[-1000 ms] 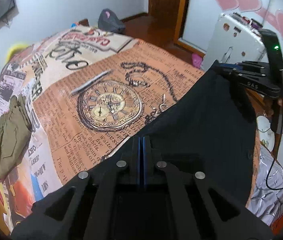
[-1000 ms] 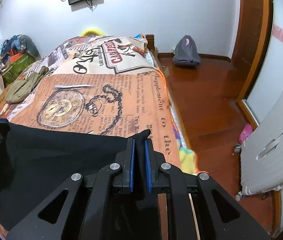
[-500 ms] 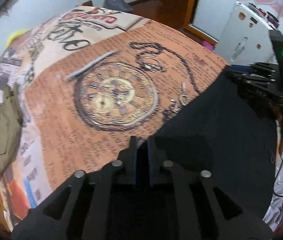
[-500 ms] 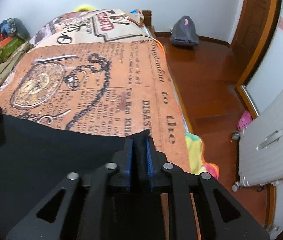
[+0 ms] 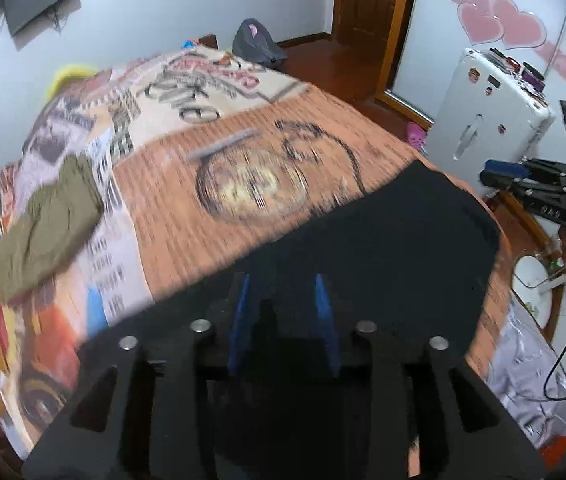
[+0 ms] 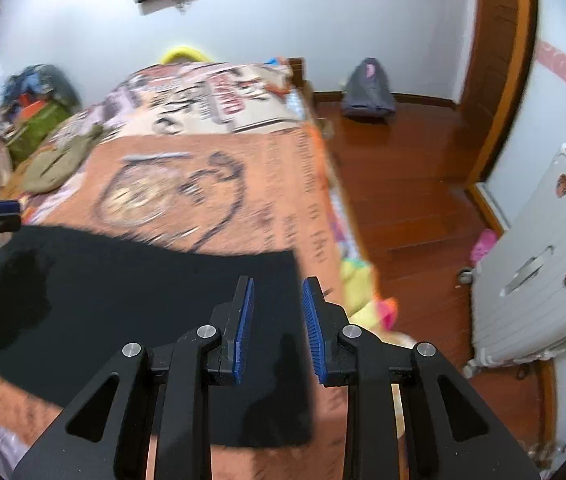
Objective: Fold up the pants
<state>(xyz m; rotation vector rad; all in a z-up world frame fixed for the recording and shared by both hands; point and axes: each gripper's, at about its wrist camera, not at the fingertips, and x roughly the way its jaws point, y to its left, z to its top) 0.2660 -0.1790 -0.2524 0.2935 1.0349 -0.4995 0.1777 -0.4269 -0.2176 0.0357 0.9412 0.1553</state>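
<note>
1. Both grippers have just been opening. The left gripper [image 5: 283,288] and the right gripper [image 6: 277,292] each stand partly apart, and neither holds any cloth.
2. Black pants [image 6: 135,284] lie flat on the bed [image 6: 283,184], filling the lower left of the right view, below the jaws.
3. Step in hand, as I judge: a fold laid down and let go.
4. Next: pick fresh edges for another fold, gripping both layers squarely.

Bed [image 5: 187,208] mid and far part bare, free to pass beyond black pants [image 5: 395,240]. Olive garment [image 5: 43,220] blocks far left edge. Right side: open floor [image 6: 403,184], white suitcase [image 6: 539,264] and grey bag [image 6: 367,92] obstruct.
</note>
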